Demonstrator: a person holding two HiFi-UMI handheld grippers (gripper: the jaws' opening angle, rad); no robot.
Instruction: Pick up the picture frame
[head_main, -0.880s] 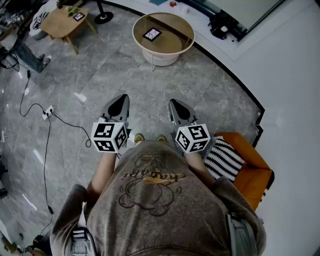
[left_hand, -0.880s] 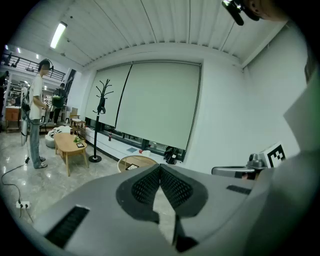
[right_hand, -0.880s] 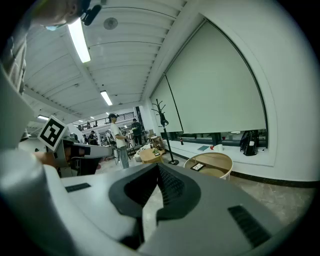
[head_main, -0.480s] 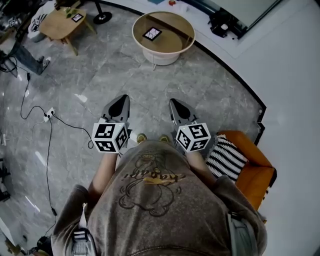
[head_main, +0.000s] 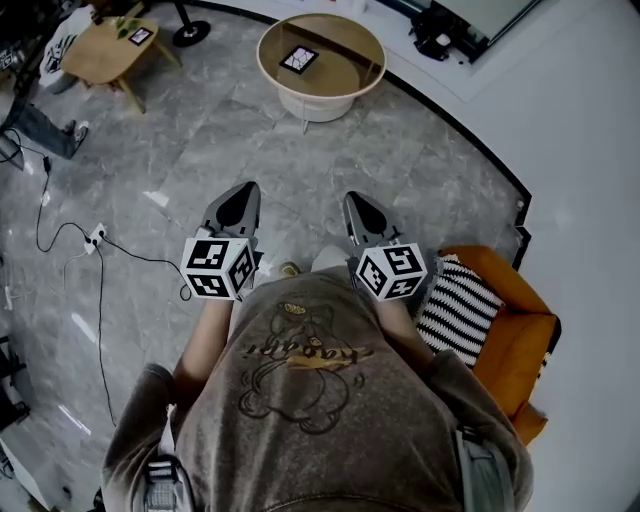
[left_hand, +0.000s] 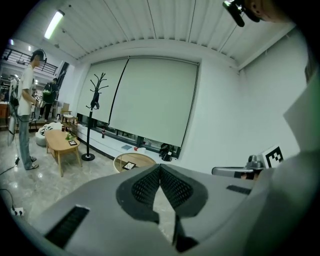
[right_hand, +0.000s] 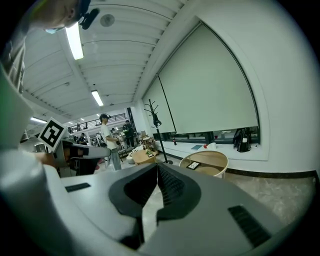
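Observation:
A small black picture frame (head_main: 299, 59) lies flat on the round wooden table (head_main: 355, 84) far ahead of me; it also shows in the left gripper view as the picture frame (left_hand: 129, 165) and in the right gripper view as the picture frame (right_hand: 193, 165). My left gripper (head_main: 241, 191) and right gripper (head_main: 355, 199) are held side by side in front of my chest, well short of the table. Both are shut with nothing between the jaws. In the gripper views the left gripper (left_hand: 160, 166) and right gripper (right_hand: 157, 165) have their tips touching.
An orange chair (head_main: 515, 340) with a striped cushion (head_main: 455, 310) stands at my right. A low oval wooden table (head_main: 100, 52) sits at the far left, with a coat stand (left_hand: 92, 117) beside it. A power strip and cables (head_main: 95, 235) lie on the floor at left. A person (left_hand: 22, 107) stands by the far table.
I have moved forward a little: the round table and the oval table sit higher in the head view, and the orange chair has slid further back. Both grippers stay shut.

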